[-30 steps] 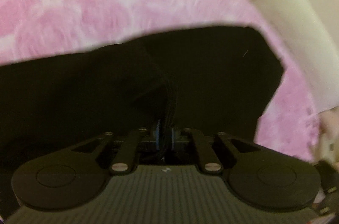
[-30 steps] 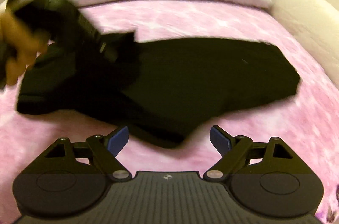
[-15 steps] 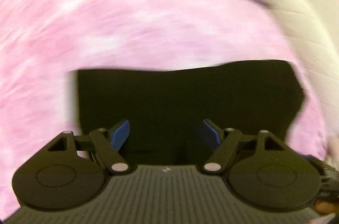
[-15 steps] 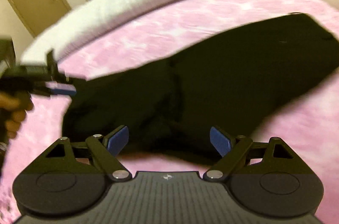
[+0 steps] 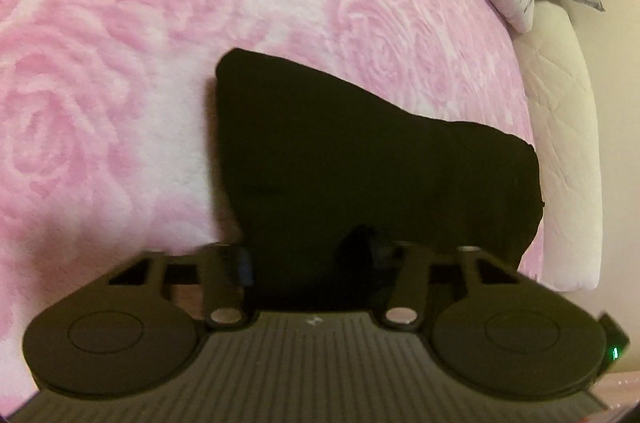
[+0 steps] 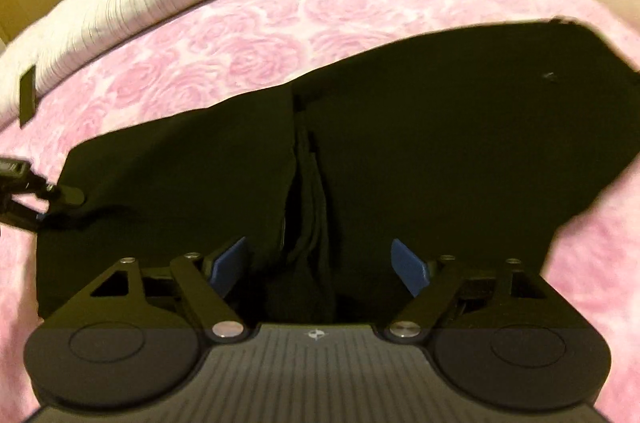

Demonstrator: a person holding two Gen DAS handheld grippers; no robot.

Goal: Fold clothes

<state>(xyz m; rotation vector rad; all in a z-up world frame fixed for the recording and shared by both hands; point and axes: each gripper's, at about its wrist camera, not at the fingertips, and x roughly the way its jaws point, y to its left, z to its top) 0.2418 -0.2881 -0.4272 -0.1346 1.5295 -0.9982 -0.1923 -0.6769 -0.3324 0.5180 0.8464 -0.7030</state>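
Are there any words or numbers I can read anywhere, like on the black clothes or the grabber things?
No readable words or numbers anywhere.
Left gripper: only a tiny white logo mark on its body, no letters.
Right gripper: the same small logo, no letters.
Black garment: no label or print showing.
Pink blanket: only a rose pattern.

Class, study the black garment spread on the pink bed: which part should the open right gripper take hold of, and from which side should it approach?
Probably the bunched ridge of folds down the middle of the black garment. It stands up from the pink blanket, so fingers can close around it. The right gripper, jaws open, already straddles it; come from the near edge, low and straight ahead.
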